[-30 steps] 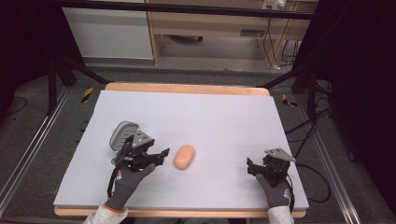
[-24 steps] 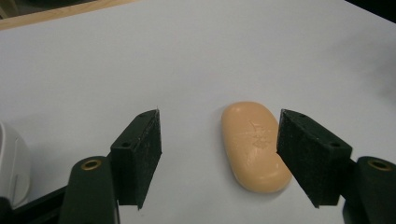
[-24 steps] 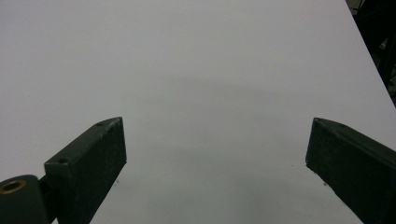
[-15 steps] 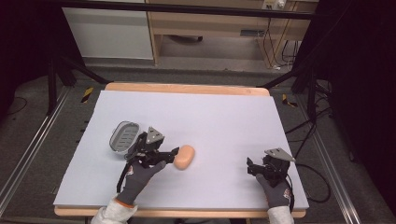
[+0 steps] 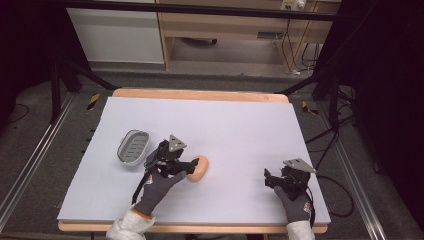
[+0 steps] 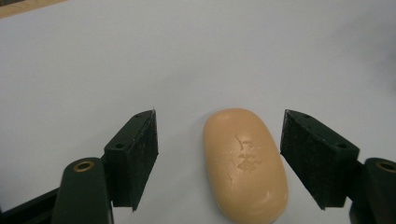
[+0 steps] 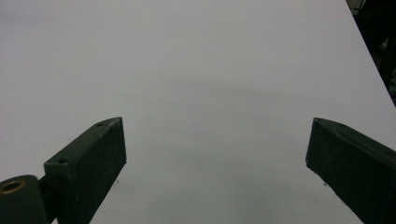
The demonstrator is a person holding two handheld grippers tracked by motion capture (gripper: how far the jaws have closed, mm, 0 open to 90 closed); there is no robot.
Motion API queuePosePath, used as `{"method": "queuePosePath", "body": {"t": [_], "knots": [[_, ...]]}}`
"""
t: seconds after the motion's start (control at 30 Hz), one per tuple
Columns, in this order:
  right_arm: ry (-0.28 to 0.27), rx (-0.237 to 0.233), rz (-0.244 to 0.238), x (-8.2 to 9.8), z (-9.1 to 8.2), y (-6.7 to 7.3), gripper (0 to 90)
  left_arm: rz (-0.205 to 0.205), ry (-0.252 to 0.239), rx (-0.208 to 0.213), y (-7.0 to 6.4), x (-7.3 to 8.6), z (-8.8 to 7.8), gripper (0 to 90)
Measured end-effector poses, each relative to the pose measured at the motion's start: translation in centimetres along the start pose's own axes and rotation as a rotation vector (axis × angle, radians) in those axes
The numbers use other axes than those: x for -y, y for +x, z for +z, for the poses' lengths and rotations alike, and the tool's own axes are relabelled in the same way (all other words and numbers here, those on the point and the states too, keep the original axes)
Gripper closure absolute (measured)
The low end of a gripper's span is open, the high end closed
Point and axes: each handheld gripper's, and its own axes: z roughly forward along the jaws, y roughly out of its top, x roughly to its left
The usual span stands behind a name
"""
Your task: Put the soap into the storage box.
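The left gripper's black jaws, faced with coarse dark padding, had just been opening and stood wide, with a bar of soap between them, a gap on each side and neither pad touching it. The soap was a smooth, rounded, peach-coloured oval with a faint mark pressed into its top, lying flat on the matte white table. From the high view the left gripper sat at the soap's left end, held by a grey knitted glove. Left of it lay a grey oval soap dish with a slotted floor. Well apart to the right, the right gripper rested with wide, empty jaws over bare tabletop.
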Motion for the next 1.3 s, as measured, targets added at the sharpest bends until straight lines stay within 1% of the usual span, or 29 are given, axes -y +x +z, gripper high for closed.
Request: {"method": "queuePosePath", "body": {"t": [0.1,0.13,0.23,0.37,0.47,0.53,0.6,0.63,0.67,0.87,0.9,1.2,1.3], "knots": [[-0.001,-0.002,-0.001,0.0,0.0,0.0,5.3,0.003,0.009,0.0,-0.3,0.1,0.5,26.8],[-0.001,-0.001,-0.005,0.0,0.0,0.0,5.3,0.012,0.019,0.001,-0.2,0.1,0.6,26.8],[0.0,0.0,-0.007,0.0,0.0,0.0,5.3,0.005,0.027,0.001,-0.3,0.1,1.1,26.8],[0.002,0.0,-0.008,-0.1,0.1,0.1,5.3,0.017,0.059,-0.002,-0.5,0.2,1.7,26.5],[0.002,-0.002,-0.012,-0.1,0.1,0.1,5.3,0.017,0.068,-0.003,-0.7,0.3,2.1,26.2],[0.003,-0.003,-0.013,-0.1,0.1,0.1,5.3,0.025,0.083,0.0,-0.8,0.3,2.3,26.2],[0.003,-0.003,-0.013,-0.1,0.1,0.1,5.3,0.023,0.082,0.002,-1.0,0.4,2.5,26.1],[0.004,-0.004,-0.011,-0.1,0.1,0.1,5.3,0.031,0.092,0.003,-1.0,0.4,2.6,26.1],[0.005,-0.005,-0.011,-0.1,0.1,0.1,5.3,0.023,0.088,0.004,-1.2,0.4,2.7,26.1],[0.007,-0.008,-0.013,-0.1,0.1,0.1,5.3,0.034,0.11,0.005,-1.6,0.6,3.3,26.0],[0.007,-0.008,-0.014,-0.1,0.1,0.1,5.3,0.03,0.108,0.006,-1.6,0.6,3.3,26.0],[0.013,-0.011,-0.011,0.0,0.2,0.1,5.3,0.035,0.143,0.013,-1.9,1.0,4.2,25.8],[0.016,-0.012,-0.012,0.0,0.2,0.1,5.3,0.03,0.151,0.015,-1.9,1.1,4.4,25.8]]}}
